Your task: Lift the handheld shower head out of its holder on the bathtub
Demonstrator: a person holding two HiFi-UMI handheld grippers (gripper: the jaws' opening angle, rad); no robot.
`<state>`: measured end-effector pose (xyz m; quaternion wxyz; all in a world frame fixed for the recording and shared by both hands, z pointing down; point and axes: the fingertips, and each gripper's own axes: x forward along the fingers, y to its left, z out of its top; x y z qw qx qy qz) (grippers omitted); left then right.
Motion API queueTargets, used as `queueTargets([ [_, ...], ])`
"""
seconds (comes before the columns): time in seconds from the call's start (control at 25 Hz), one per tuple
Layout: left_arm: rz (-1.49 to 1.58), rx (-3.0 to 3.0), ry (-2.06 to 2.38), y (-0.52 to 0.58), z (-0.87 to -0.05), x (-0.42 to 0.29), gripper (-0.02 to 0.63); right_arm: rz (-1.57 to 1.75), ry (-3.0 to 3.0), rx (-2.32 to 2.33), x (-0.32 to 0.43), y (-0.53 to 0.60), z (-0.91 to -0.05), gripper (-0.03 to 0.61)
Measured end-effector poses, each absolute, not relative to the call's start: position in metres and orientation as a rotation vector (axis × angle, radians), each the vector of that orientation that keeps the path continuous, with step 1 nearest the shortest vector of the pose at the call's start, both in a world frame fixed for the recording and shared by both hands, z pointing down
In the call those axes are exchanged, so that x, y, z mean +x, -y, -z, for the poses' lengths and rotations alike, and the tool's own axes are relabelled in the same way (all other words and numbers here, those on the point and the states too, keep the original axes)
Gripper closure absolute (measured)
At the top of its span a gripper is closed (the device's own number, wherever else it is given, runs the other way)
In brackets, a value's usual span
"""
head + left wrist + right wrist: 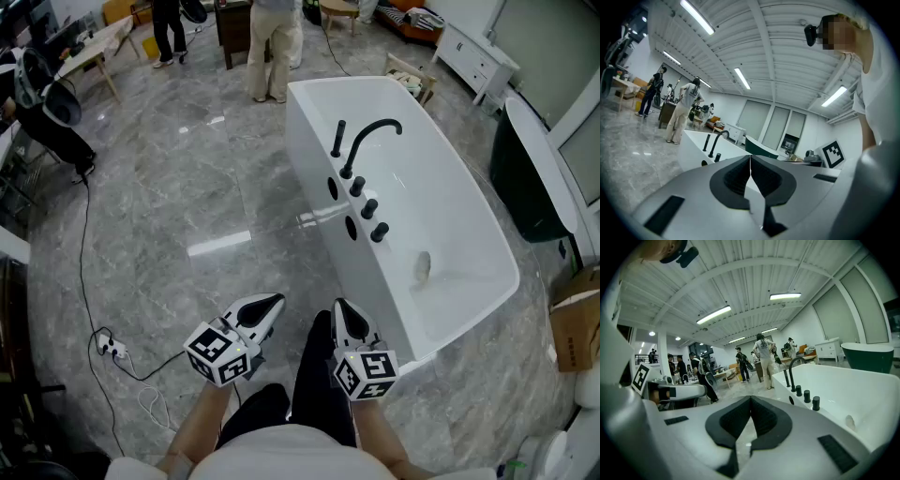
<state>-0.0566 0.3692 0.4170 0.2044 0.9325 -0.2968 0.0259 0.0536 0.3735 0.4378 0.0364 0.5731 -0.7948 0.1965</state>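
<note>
The white bathtub (487, 234) stands ahead of me on the grey marble floor. On its near rim the slim black handheld shower head (338, 139) stands upright in its holder, beside the curved black spout (373, 131) and a row of black knobs (368, 208). The shower head also shows far off in the left gripper view (706, 142) and in the right gripper view (786, 378). My left gripper (272, 303) and right gripper (339, 307) hang low near my legs, well short of the tub. Both are shut with nothing between their jaws.
Several people stand at the far end of the room (272, 47). A black cable (84, 253) runs across the floor to a power strip (111, 349) at my left. A dark green tub (525, 178) and a cardboard box (577, 323) are on the right.
</note>
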Motion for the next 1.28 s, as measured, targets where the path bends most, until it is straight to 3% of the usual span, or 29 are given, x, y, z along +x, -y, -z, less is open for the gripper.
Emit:
queueTargets([
  [0.4, 0.003, 2.635, 0.765, -0.515, -0.394, -0.092, 0.603, -0.492, 2.455, 1.802, 0.003, -0.512, -0.393, 0.561],
  [1.28, 0.031, 2.700, 0.734, -0.539, -0.366, -0.082, 0.603, -0.451, 2.617, 1.884, 0.000, -0.541, -0.351, 0.560],
])
